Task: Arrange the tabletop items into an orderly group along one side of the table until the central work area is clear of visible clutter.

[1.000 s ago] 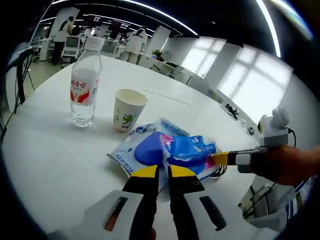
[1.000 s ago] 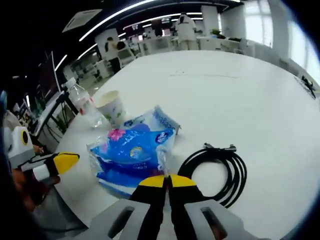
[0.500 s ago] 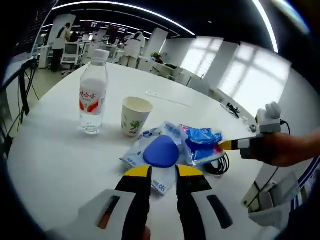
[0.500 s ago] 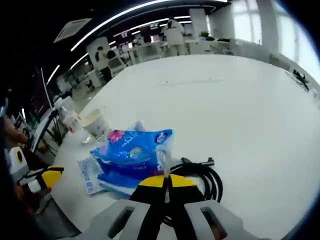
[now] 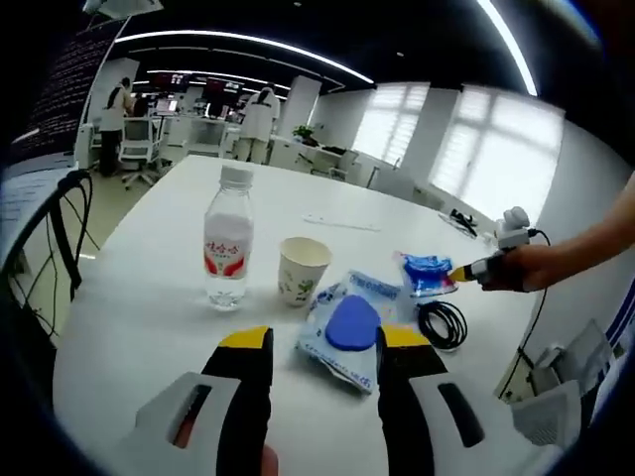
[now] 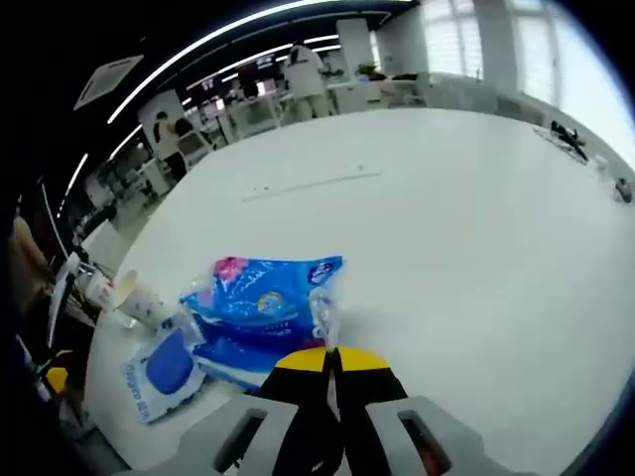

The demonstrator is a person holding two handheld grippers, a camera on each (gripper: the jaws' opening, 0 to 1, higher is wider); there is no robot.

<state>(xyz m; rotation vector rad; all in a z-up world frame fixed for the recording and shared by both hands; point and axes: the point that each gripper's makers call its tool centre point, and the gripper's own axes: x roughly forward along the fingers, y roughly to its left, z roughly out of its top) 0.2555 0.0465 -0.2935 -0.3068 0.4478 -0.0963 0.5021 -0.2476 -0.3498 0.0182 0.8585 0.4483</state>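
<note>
Left gripper view: your left gripper hangs above the white table, jaws apart, holding nothing. Ahead sit a water bottle, a paper cup just beside it, then a white-and-blue wipes pack and a coiled black cable. Your right gripper comes in from the right, clamped on a blue packet.

Right gripper view: your right gripper has its jaws together on the edge of the blue packet, which is lifted off the table. The wipes pack and paper cup lie at left.
</note>
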